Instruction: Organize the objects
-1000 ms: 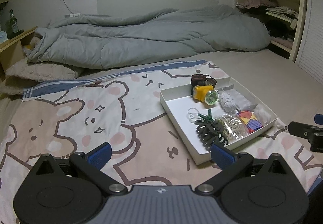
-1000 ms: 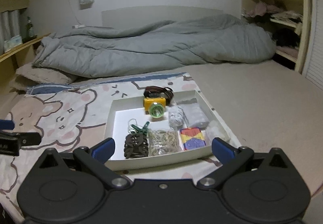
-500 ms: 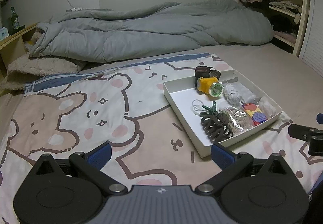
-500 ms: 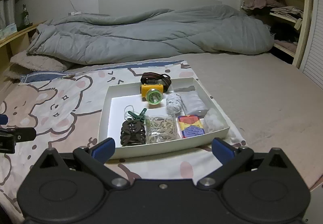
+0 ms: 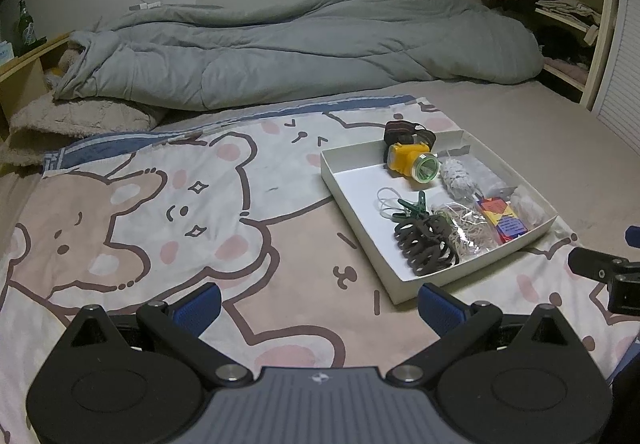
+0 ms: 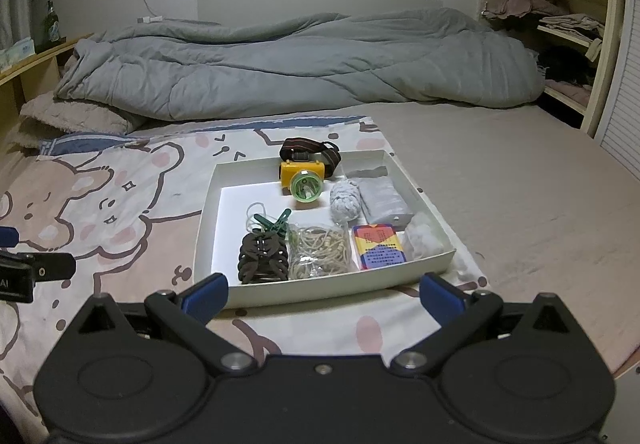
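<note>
A white shallow box (image 6: 208, 200) (image 5: 329, 173) lies on a bear-print sheet (image 5: 160, 212). In it are a yellow headlamp (image 6: 302, 178) (image 5: 412, 164), a green clothespin (image 6: 276, 224), dark hair ties (image 6: 264, 260) (image 5: 424, 248), a bag of rubber bands (image 6: 318, 252), a colourful card pack (image 6: 378, 246) (image 5: 502, 220), a grey pouch (image 6: 382, 200) and white wads (image 6: 344, 200). My right gripper (image 6: 322, 294) is open and empty just in front of the box. My left gripper (image 5: 320, 304) is open and empty, left of the box's near corner.
A rumpled grey duvet (image 6: 300, 64) lies across the back of the bed. A shelf with clothes (image 6: 560, 28) stands at the right. A wooden ledge with a green bottle (image 6: 50, 26) is at the left. The bed edge is at the right.
Both grippers have drawn back and risen slightly; the box now sits a little farther ahead in both views. Both stay open and empty.
</note>
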Motion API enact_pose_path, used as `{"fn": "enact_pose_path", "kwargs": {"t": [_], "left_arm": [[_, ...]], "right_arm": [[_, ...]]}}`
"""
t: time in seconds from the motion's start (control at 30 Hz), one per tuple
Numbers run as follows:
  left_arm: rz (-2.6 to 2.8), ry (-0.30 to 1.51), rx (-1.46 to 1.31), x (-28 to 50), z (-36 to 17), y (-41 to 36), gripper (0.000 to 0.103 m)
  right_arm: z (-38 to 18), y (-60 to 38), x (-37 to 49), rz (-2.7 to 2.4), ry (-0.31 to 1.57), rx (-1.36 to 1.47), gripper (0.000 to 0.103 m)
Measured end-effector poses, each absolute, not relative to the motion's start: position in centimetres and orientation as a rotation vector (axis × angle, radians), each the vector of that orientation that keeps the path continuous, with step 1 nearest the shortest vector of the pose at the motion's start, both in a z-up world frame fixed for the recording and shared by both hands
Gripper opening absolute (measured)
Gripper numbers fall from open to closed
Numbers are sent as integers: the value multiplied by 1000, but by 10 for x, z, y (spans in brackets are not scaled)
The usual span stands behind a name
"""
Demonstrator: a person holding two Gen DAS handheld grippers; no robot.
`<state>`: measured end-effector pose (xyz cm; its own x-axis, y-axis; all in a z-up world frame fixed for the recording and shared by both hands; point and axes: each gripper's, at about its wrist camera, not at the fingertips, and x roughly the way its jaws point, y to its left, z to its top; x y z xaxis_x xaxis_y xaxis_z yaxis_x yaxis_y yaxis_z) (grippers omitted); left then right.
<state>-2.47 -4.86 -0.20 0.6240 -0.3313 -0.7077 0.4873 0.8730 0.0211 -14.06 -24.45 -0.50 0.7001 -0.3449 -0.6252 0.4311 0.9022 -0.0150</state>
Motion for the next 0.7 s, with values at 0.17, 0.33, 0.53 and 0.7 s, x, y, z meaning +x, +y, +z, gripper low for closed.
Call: {"fn": "enact_pose_path", "kwargs": {"t": [0.17, 0.33, 0.53, 0.7], "left_arm": [[-477, 774, 214, -24, -2, -48, 103], [-478, 772, 213, -24, -2, -48, 103], [-484, 775, 212, -24, -2, -47, 103], [-484, 776, 216, -24, -2, -47, 103]], "right_arm": [[-5, -246, -140, -438, 672, 135, 103], [-6, -247, -141, -437, 676, 136, 103], [-7, -246, -141, -436, 680, 138, 103], [-7, -247, -140, -434, 684, 136, 103]]}}
